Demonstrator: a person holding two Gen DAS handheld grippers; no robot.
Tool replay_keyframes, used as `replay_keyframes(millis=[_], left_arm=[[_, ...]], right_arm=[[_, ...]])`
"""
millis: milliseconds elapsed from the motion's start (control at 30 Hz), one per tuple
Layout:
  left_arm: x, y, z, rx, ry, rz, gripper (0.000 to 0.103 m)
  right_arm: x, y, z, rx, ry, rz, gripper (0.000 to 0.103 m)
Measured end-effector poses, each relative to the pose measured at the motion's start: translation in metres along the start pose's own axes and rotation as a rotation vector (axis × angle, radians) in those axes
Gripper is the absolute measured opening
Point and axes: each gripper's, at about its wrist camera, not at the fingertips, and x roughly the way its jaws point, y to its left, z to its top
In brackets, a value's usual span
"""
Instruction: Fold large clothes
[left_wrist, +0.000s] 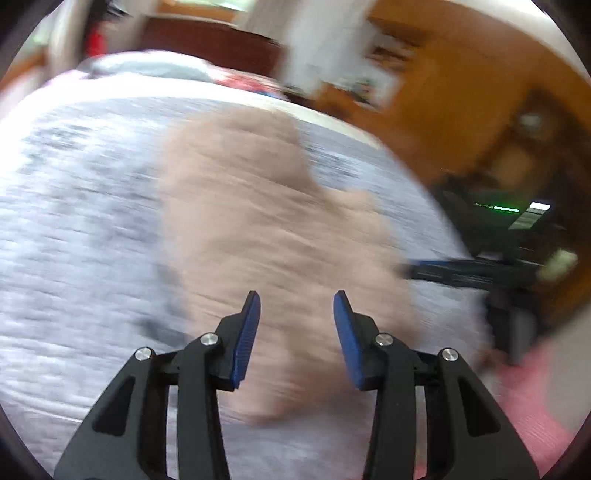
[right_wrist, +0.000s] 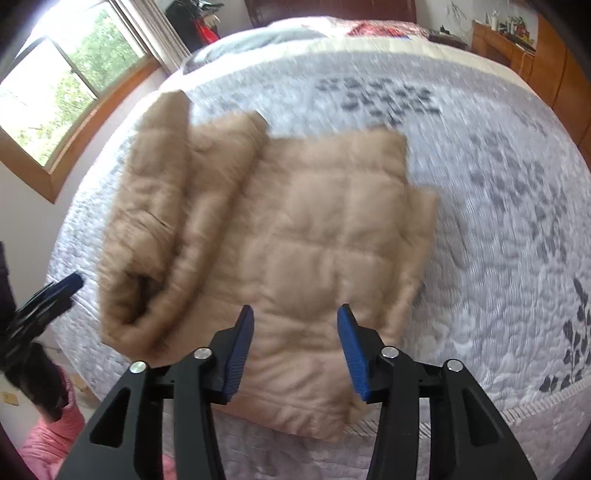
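A tan quilted jacket (right_wrist: 295, 236) lies partly folded on the bed, its left side rolled over in a thick fold (right_wrist: 173, 206). It shows blurred in the left wrist view (left_wrist: 258, 229). My right gripper (right_wrist: 295, 321) is open and empty, hovering over the jacket's near edge. My left gripper (left_wrist: 297, 306) is open and empty above the jacket's near end. The left gripper also shows at the left edge of the right wrist view (right_wrist: 55, 295), off the bed's side. The right gripper shows in the left wrist view (left_wrist: 461, 273) at the right.
The bed has a white and grey leaf-patterned quilt (right_wrist: 498, 206). A window (right_wrist: 66, 88) is at the left. Wooden furniture (right_wrist: 546, 62) stands at the far right. A pink garment (right_wrist: 55, 435) lies by the bed's near left corner. Pillows (right_wrist: 362, 27) lie at the head.
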Motion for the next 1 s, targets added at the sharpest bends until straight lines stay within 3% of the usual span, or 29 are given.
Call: replay_keyframes(millis=[67,133,400,700,800,867,1000], left_arm=[[0.007,0.015,0.011,-0.026,-0.018,0.141,0.039],[0.018,0.027,0.02,-0.057,-0.002,0.202,0.039],[0.047,0.036,0.037,-0.088,0.03,0.262,0.039],[0.05,0.04,0.037,-0.08,0.033,0.263,0.039],[0.05,0.04,0.036,-0.072,0.029,0.269,0.039],[0.049,0.038,0.036,-0.066,0.028,0.274,0.039],[0.044,0.038,0.036,-0.089,0.026,0.253,0.039]], right_arm=[[-0.006,0.015,0.015,-0.007,-0.008,0.014,0.062],[-0.007,0.025,0.025,-0.022,-0.009,0.026,0.065],[0.023,0.075,0.05,-0.051,0.08,0.098,0.067],[0.058,0.081,0.055,-0.019,0.16,0.117,0.069],[0.069,0.087,0.054,-0.046,0.169,0.101,0.057],[0.07,0.094,0.052,-0.082,0.155,0.089,0.039],[0.053,0.106,0.05,-0.149,0.101,0.091,0.02]])
